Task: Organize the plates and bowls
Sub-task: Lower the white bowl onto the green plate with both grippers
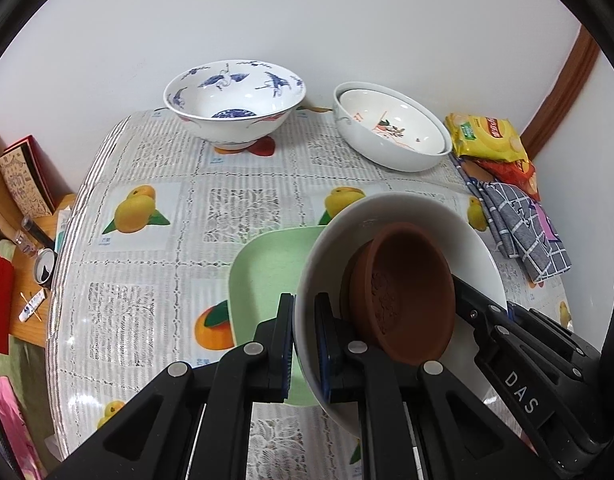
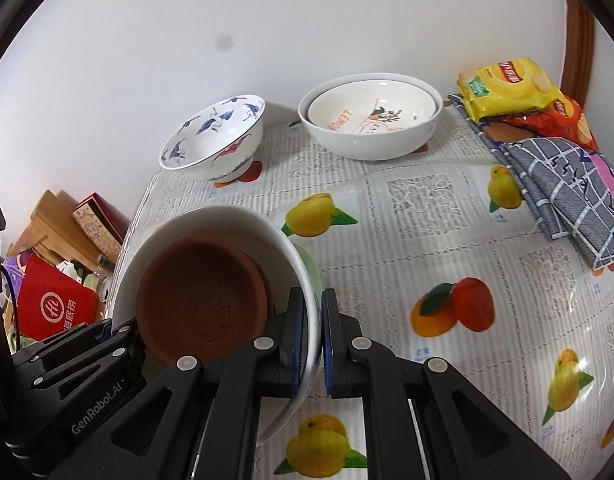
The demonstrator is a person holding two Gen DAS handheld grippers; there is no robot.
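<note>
Fingers of the left gripper (image 1: 305, 344) pinch the near rim of a white bowl (image 1: 479, 256) held tilted above the table (image 1: 155, 280). Brown saucers (image 1: 407, 292) lie inside it; their number is hard to tell. A green plate (image 1: 263, 268) sits partly hidden beneath.

From the right wrist, the right gripper (image 2: 313, 338) clamps the same white bowl's (image 2: 211, 216) opposite rim. Only a sliver of the green plate (image 2: 313, 268) shows. A crane-patterned bowl (image 2: 215, 140) and nested bowls (image 2: 371, 120) stand near the wall.

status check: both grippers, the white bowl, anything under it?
Left gripper and right gripper each shut on large white ceramic bowl, opposite rims. Bowl tilted, brown clay saucers inside. Pale green square plate below it.
</note>
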